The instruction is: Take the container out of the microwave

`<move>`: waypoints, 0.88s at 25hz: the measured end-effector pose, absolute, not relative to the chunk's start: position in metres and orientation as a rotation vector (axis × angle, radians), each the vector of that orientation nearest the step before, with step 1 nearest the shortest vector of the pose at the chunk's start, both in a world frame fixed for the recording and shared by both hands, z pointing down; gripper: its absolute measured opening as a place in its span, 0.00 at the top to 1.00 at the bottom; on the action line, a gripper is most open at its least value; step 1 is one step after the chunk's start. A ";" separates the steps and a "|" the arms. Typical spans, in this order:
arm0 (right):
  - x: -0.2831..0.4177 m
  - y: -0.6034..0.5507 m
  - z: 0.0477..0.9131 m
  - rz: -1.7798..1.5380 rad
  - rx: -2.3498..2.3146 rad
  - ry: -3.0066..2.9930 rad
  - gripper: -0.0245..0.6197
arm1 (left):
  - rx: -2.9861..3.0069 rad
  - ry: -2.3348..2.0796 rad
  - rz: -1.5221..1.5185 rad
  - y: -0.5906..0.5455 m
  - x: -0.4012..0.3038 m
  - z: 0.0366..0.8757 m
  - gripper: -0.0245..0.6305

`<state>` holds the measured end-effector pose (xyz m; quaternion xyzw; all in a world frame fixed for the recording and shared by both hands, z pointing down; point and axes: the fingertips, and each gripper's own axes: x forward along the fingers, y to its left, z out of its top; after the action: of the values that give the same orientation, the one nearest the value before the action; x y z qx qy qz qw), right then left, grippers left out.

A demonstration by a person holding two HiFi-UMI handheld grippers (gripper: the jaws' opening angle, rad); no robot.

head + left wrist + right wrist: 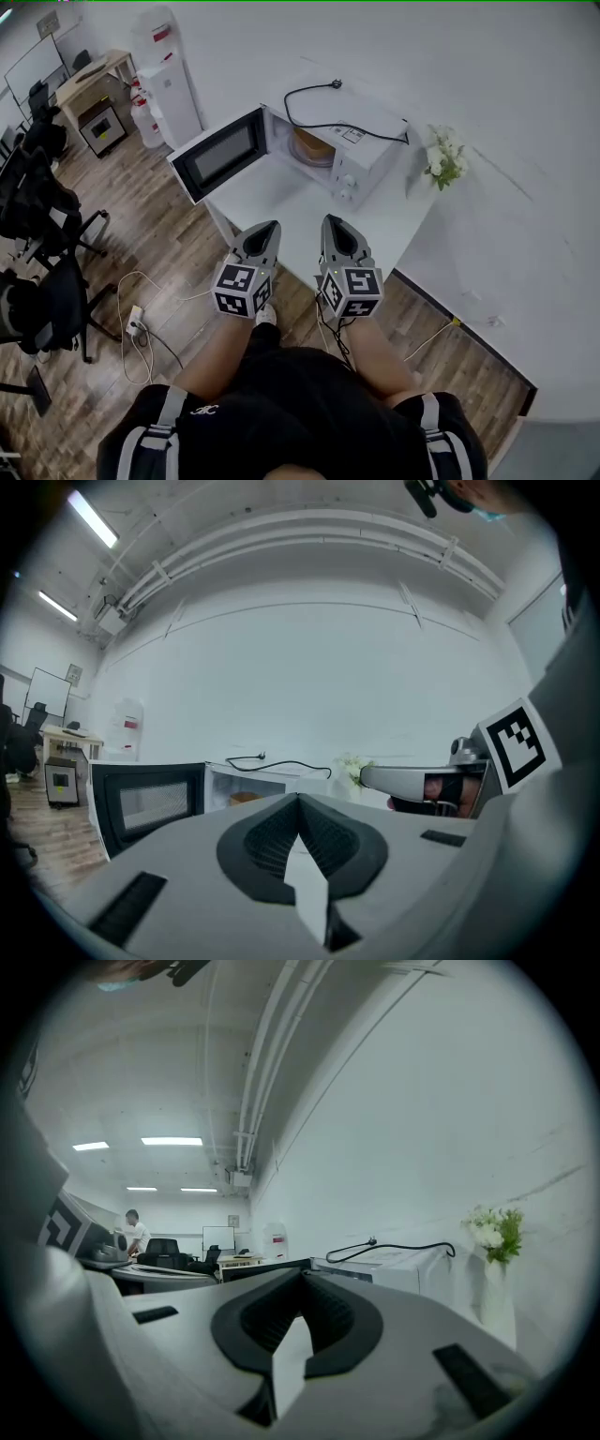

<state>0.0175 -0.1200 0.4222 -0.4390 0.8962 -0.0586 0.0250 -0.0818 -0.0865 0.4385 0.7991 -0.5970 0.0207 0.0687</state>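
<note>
A white microwave stands on a white table, its door swung open to the left. Inside it sits a tan container, also visible through the opening in the left gripper view as the container. Both grippers hover side by side over the table's near edge, pointing at the microwave and well short of it. My left gripper is shut with nothing in it, jaws meeting. My right gripper is likewise shut and empty.
A vase of white flowers stands right of the microwave. A black power cord lies loose on the microwave's top. Office chairs and floor cables are at the left, a water dispenser behind.
</note>
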 end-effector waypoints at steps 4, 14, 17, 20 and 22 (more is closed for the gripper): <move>-0.004 -0.166 0.422 -0.203 -1.407 2.738 0.95 | 2.443 -1.771 0.071 -0.135 -0.109 0.431 0.95; -0.055 -0.256 0.427 -0.202 -1.566 2.671 0.95 | 2.528 -1.622 0.121 -0.245 -0.167 0.438 0.95; -0.062 -0.278 0.434 -0.216 -1.629 2.634 0.95 | 2.600 -1.557 0.192 -0.275 -0.172 0.447 0.95; -0.065 -0.296 0.442 -0.243 -1.683 2.600 0.95 | 2.682 -1.482 0.292 -0.303 -0.171 0.459 0.95; -0.065 -0.302 0.447 -0.253 -1.710 2.590 0.95 | 2.710 -1.451 0.320 -0.319 -0.169 0.464 0.95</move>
<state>-0.0650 -0.3022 0.4469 -0.5490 0.8317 -0.0811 0.0140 -0.1689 -0.3191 0.4642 0.8766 -0.4694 0.1035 0.0254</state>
